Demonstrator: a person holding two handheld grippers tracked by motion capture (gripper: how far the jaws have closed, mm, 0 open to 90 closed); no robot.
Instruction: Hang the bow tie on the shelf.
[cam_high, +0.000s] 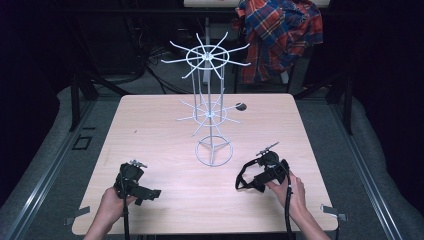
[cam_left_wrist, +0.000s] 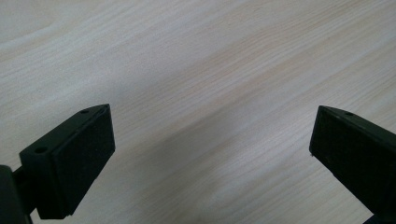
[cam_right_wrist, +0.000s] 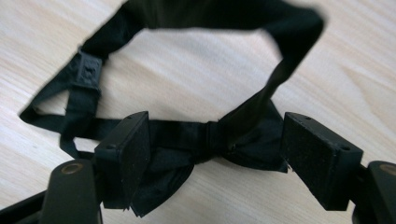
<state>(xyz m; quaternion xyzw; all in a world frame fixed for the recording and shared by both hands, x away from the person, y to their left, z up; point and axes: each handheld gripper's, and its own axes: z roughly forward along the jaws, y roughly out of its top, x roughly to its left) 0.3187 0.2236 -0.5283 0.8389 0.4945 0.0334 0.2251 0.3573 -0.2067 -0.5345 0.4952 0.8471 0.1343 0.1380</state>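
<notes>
A black bow tie (cam_right_wrist: 247, 140) lies flat on the wooden table (cam_high: 165, 130), its strap (cam_right_wrist: 289, 28) curving in a loop beyond it. My right gripper (cam_right_wrist: 215, 135) straddles the bow, one jaw at each wing, and the pads do not visibly squeeze the cloth. In the high view this gripper (cam_high: 257, 177) is at the front right, pointing left, with the bow tie (cam_high: 245, 179) at its tip. My left gripper (cam_high: 149, 195) rests at the front left. Its jaws (cam_left_wrist: 212, 121) stand wide apart over bare wood with nothing between them.
A white wire display stand (cam_high: 212, 115) with two tiers of radiating hooks rises from a ring base (cam_high: 214, 151) at the table's middle. A small dark round piece (cam_high: 241, 106) sits at one lower hook's end. A plaid shirt (cam_high: 280, 35) hangs behind the table.
</notes>
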